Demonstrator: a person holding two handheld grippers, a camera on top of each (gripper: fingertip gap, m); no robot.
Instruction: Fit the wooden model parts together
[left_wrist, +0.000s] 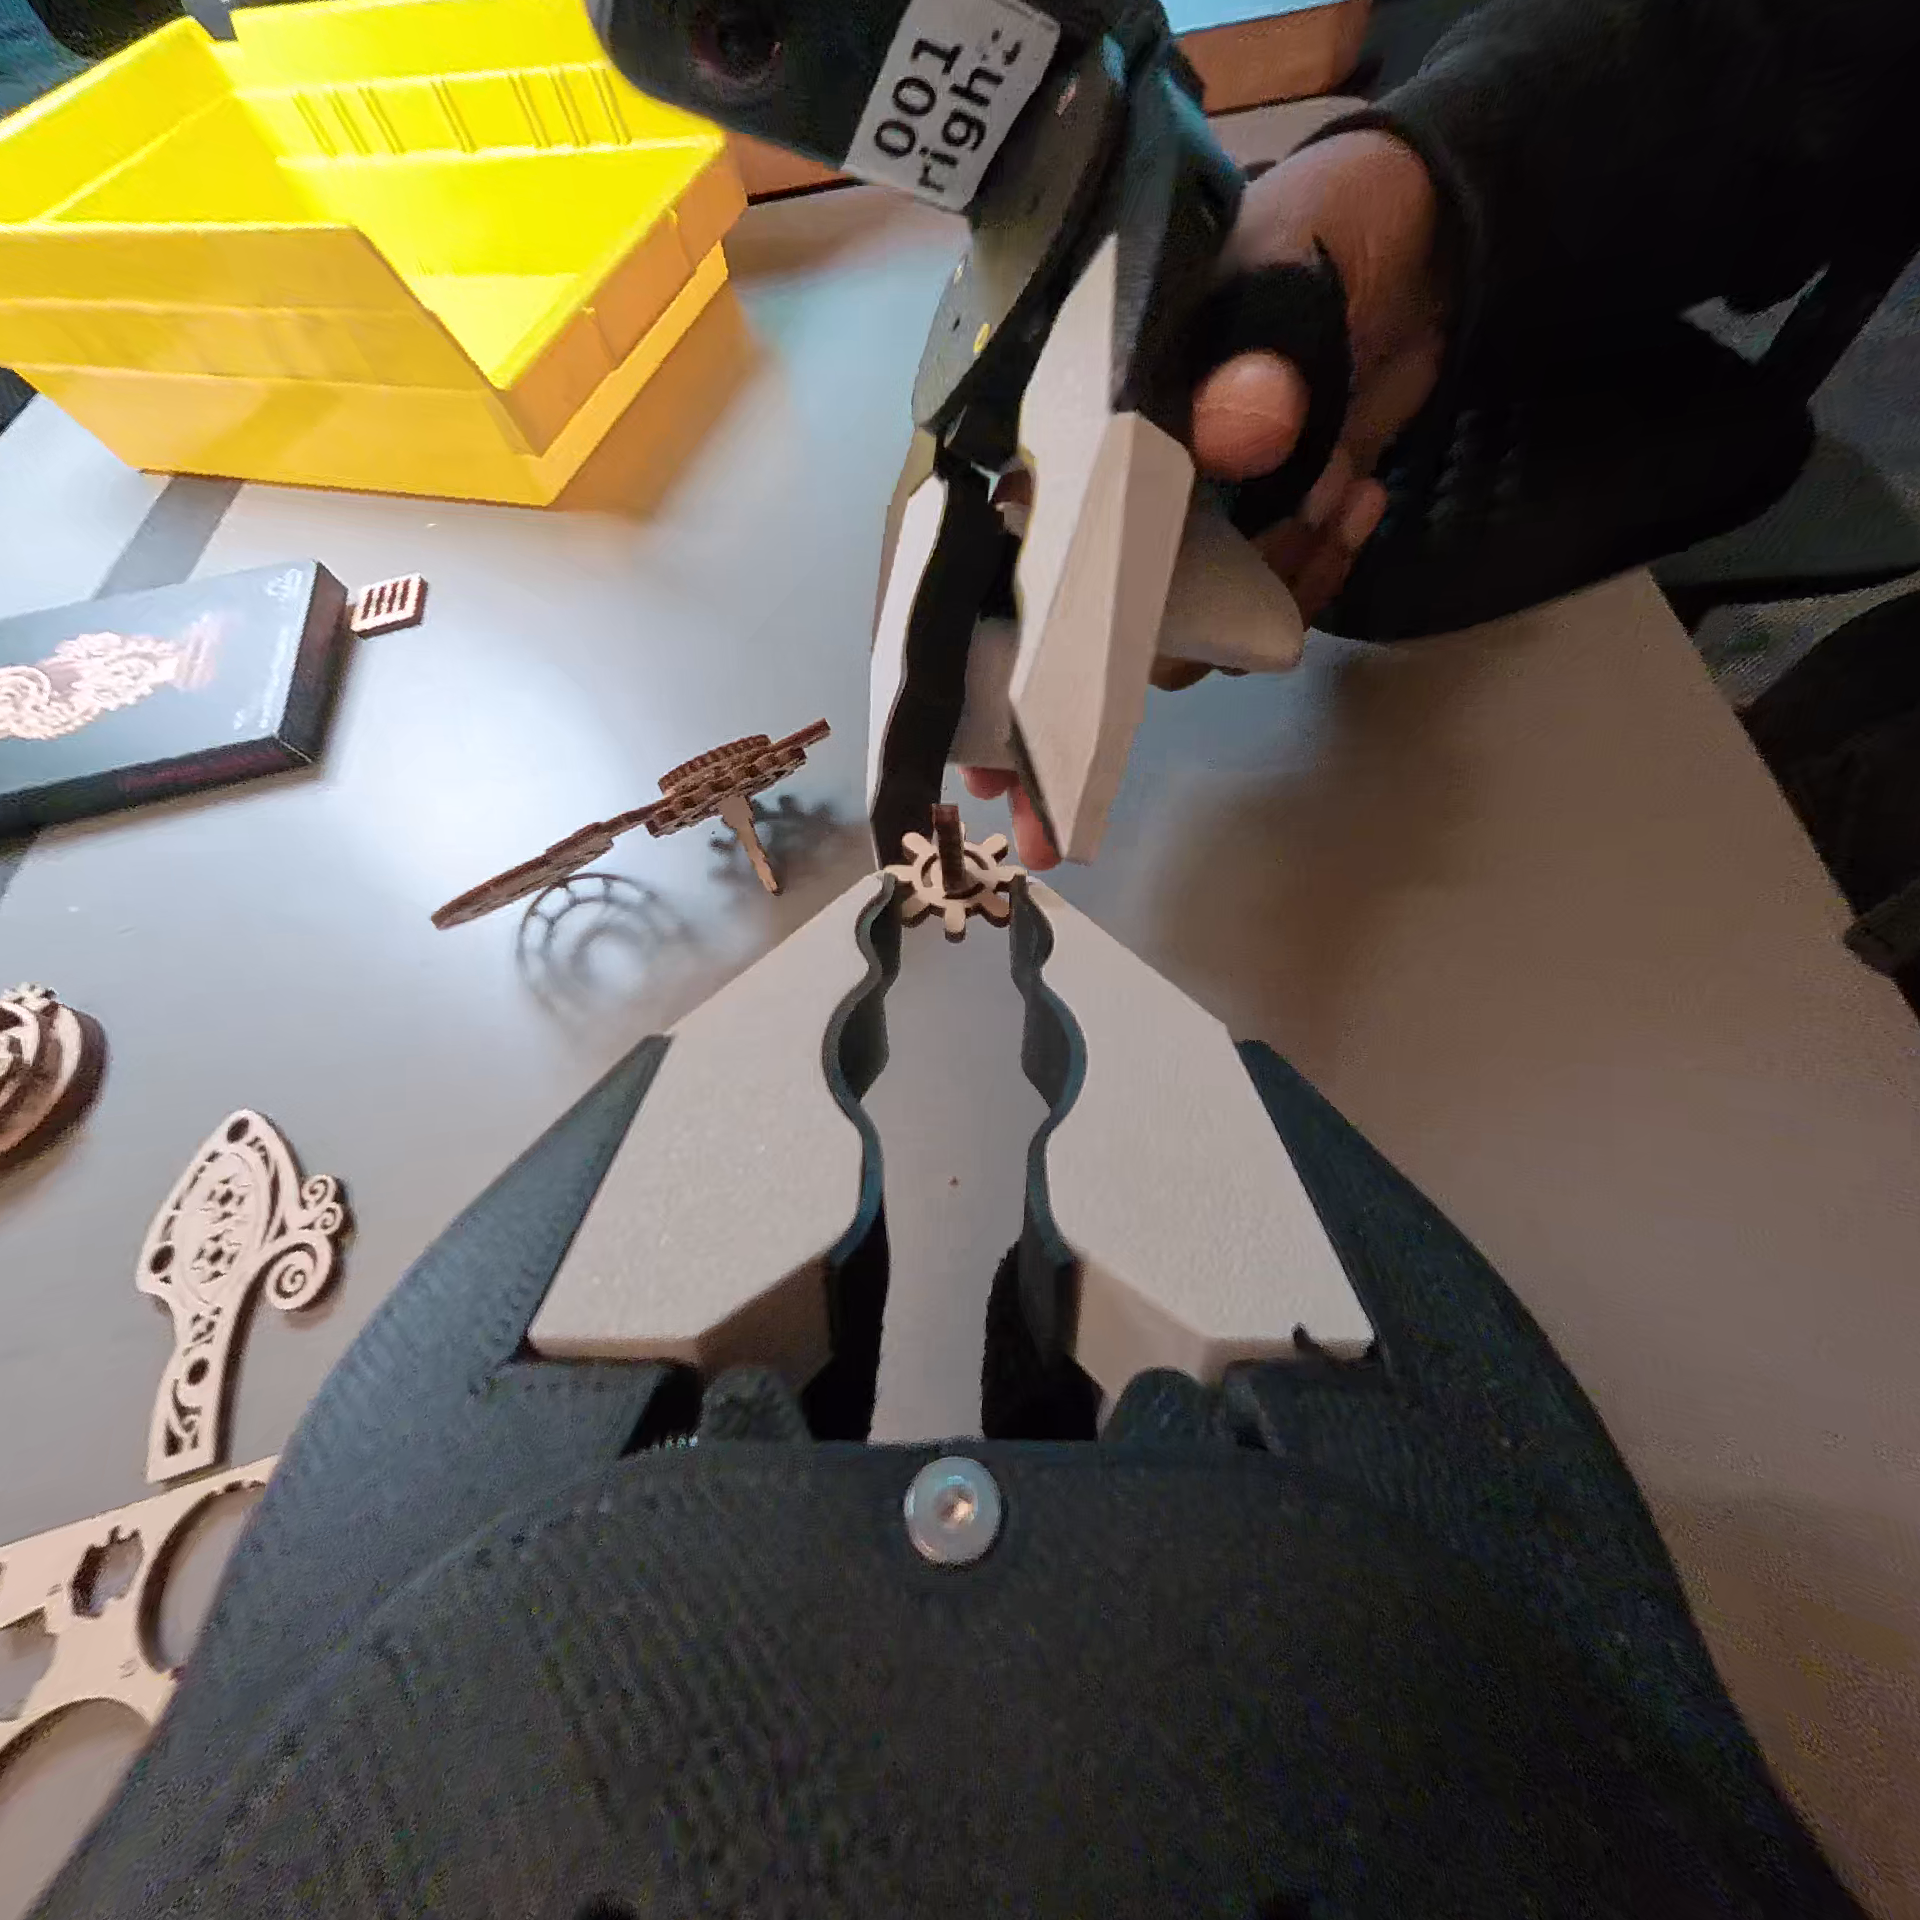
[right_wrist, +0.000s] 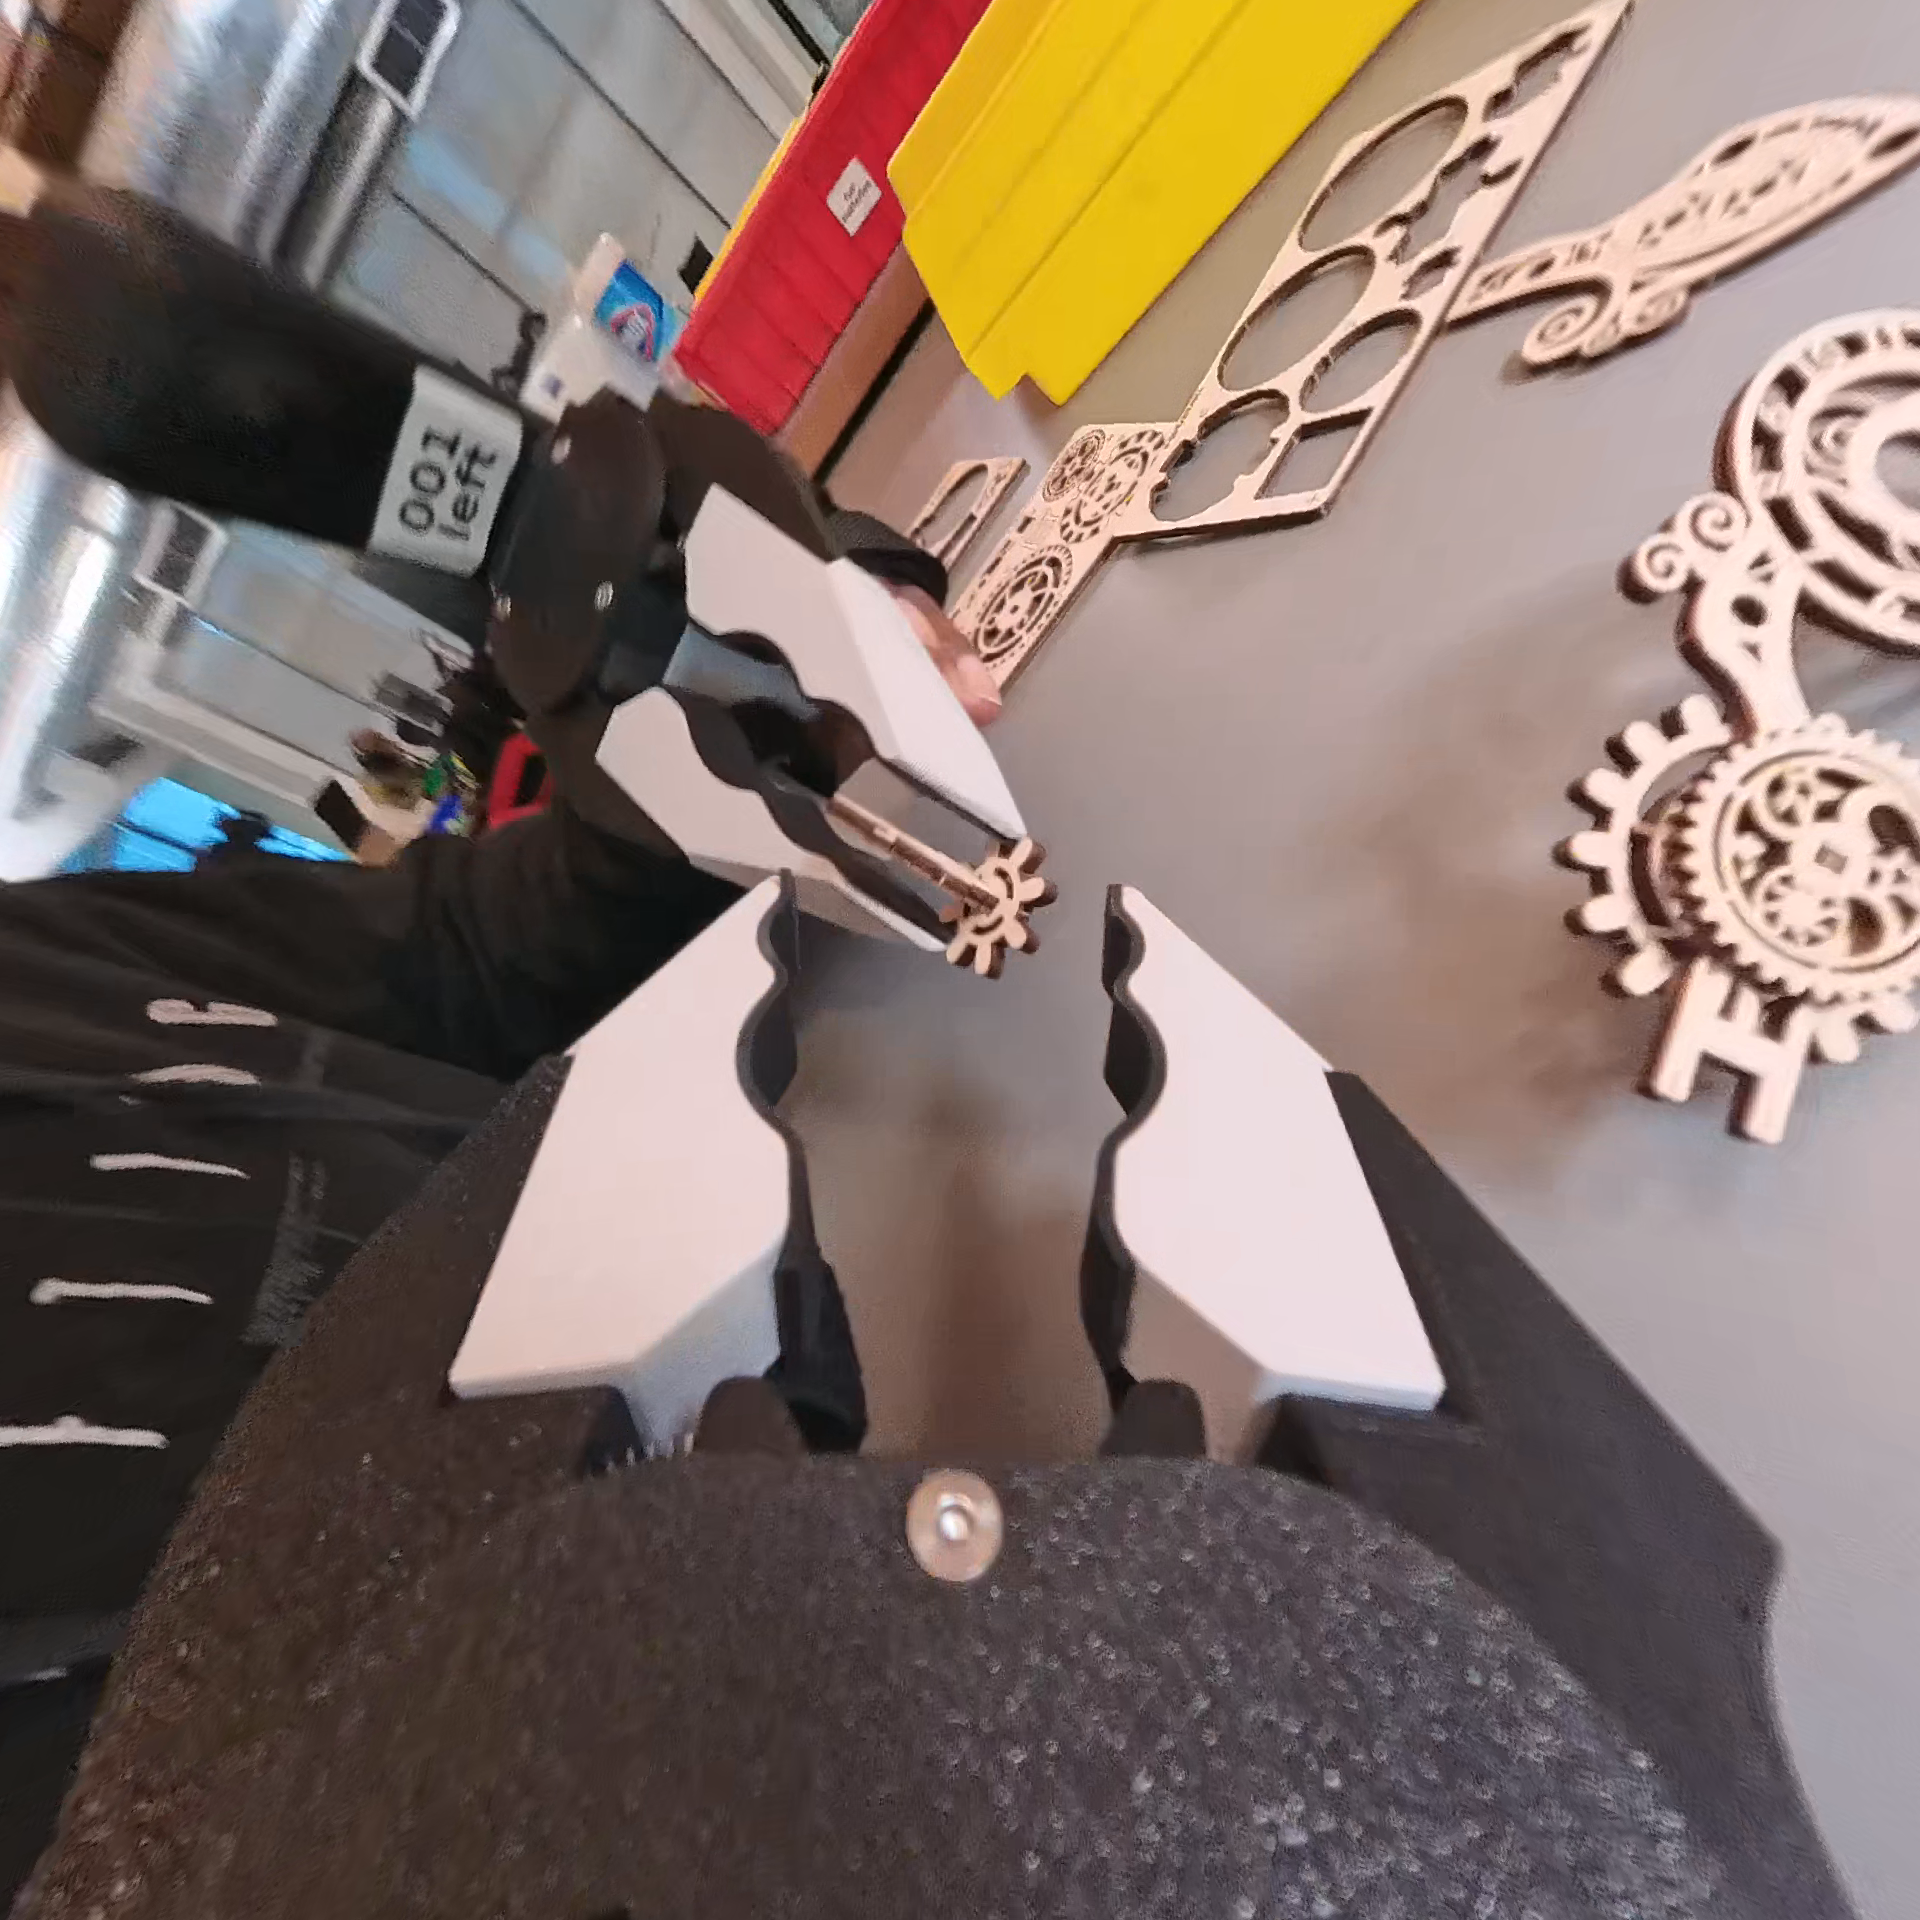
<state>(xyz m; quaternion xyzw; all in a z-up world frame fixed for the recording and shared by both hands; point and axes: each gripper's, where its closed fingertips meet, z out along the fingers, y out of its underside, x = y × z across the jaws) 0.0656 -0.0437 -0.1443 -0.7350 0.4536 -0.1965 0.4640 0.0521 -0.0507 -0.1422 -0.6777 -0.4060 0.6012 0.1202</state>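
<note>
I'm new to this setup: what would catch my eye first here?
A small pale wooden gear on a thin wooden axle, pinched at the left gripper tips, with the right gripper open just beside it. Then the bright yellow plastic bins at the far left of the grey table, and the ornate laser-cut gear assembly lying flat.

Bright, even light; soft shadows; wide-angle bending and motion blur toward edges.
</note>
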